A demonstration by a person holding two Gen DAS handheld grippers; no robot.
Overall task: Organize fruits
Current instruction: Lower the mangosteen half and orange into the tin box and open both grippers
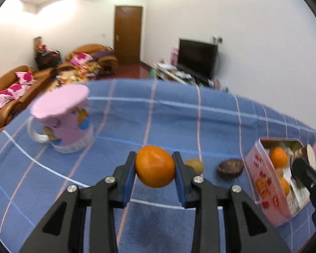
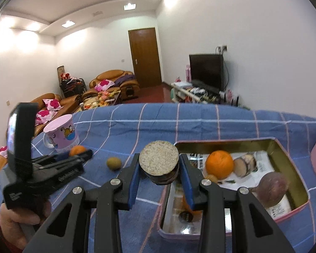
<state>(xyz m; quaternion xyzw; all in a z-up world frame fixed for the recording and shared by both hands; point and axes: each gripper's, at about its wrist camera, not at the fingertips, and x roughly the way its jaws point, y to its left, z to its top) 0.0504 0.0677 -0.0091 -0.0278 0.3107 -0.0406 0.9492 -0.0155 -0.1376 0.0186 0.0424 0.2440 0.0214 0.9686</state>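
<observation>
My left gripper (image 1: 154,166) is shut on an orange (image 1: 154,166), held above the blue checked cloth; it also shows in the right wrist view (image 2: 79,150). My right gripper (image 2: 159,166) is shut on a dark halved fruit with a pale cut face (image 2: 159,160), held at the left edge of the pink tin box (image 2: 292,210). The tin holds an orange (image 2: 219,164), a cut piece (image 2: 245,165) and a purple fruit (image 2: 272,187). A kiwi (image 2: 114,163) lies on the cloth, seen also in the left wrist view (image 1: 194,165), next to a dark purple fruit (image 1: 230,168).
A pink cartoon mug (image 1: 63,118) stands on the cloth at the left, also in the right wrist view (image 2: 62,133). The table's far edge (image 2: 179,105) drops off to a room with sofas, a TV and a door.
</observation>
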